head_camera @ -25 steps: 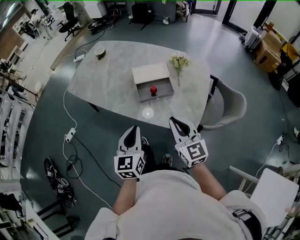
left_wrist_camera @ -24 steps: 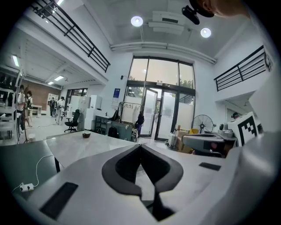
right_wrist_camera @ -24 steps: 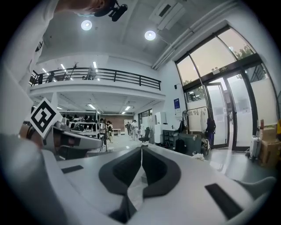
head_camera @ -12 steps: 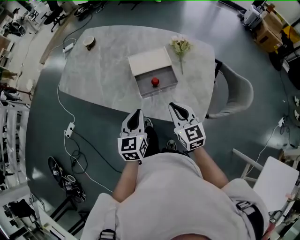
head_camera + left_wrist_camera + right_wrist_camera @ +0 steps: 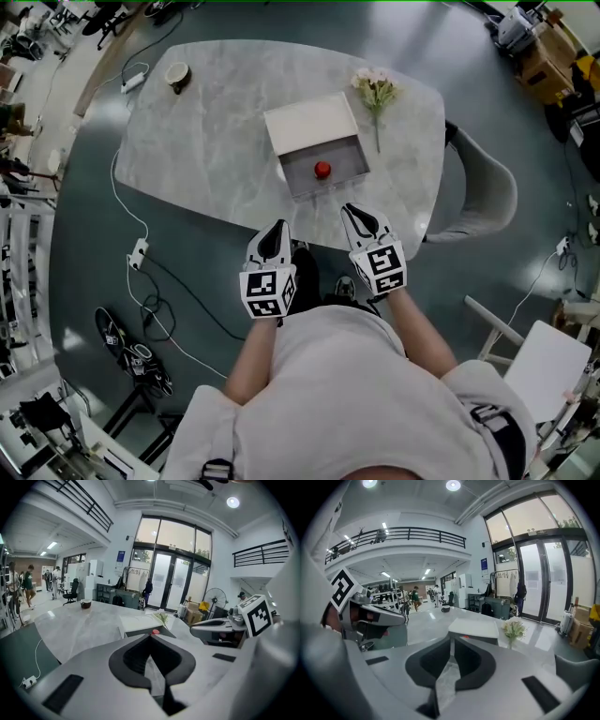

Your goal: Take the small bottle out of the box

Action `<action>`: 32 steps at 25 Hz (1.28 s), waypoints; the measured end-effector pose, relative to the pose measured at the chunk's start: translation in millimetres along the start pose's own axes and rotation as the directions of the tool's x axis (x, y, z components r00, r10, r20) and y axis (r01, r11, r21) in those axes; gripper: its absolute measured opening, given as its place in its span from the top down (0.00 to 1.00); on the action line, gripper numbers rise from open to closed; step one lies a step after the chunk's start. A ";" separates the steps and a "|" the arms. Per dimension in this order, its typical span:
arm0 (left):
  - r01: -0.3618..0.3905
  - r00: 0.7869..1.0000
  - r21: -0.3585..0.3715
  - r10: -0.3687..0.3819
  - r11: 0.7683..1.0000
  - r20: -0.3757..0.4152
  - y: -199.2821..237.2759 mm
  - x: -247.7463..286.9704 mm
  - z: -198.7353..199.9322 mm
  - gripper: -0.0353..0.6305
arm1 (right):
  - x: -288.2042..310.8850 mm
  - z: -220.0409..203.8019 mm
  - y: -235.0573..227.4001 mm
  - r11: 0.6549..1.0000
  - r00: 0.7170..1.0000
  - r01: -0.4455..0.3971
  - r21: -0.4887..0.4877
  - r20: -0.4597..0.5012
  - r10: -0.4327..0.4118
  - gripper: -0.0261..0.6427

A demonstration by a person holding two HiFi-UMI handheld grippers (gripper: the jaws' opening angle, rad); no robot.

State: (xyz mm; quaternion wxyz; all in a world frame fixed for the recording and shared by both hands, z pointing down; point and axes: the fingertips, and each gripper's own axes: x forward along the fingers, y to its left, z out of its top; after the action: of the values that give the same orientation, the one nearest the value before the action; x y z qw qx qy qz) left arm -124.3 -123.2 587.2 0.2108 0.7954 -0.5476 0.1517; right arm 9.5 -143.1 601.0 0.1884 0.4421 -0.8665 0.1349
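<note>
A small bottle with a red cap (image 5: 322, 170) stands in the grey tray of an open box (image 5: 304, 122) whose white lid lies at the far side, on a marble table (image 5: 216, 150). In the left gripper view the red cap (image 5: 155, 631) shows just over the box (image 5: 136, 623). Both grippers hang side by side before the table's near edge, short of the box. My left gripper (image 5: 275, 231) is shut and empty, as is my right gripper (image 5: 352, 214). The box lid (image 5: 474, 628) lies straight ahead in the right gripper view.
A bunch of pale flowers (image 5: 377, 89) lies right of the box. A small round cup (image 5: 176, 75) and a power strip (image 5: 134, 77) sit at the table's far left. A grey chair (image 5: 489, 192) stands at the right, cables (image 5: 141, 255) lie on the floor at the left.
Both grippers have moved forward and down towards the table's near edge, and the table and box now sit closer to them. Both stay shut.
</note>
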 end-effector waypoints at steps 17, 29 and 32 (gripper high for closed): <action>0.029 0.999 -0.038 -0.030 0.999 -0.031 17.6 39.6 5.0 0.91 | 50.7 -7.4 -17.4 0.999 0.997 -0.019 0.031 -0.067 0.021 0.76; 0.020 0.999 -0.055 -0.021 0.998 -0.031 66.2 63.1 30.9 0.91 | 99.3 -6.3 -24.8 0.999 0.991 -0.008 0.045 -0.131 0.013 0.67; 0.038 0.998 -0.049 -0.040 0.998 -0.039 72.3 74.2 34.7 0.91 | 110.5 -9.2 -25.8 0.998 0.988 -0.003 0.055 -0.152 0.011 0.65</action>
State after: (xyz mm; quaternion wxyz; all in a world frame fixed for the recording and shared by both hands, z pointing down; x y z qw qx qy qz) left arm -165.3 -223.0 604.4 0.2436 0.7975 -0.5312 0.1500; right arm -27.1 -233.3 660.2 0.2415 0.4324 -0.8471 0.1925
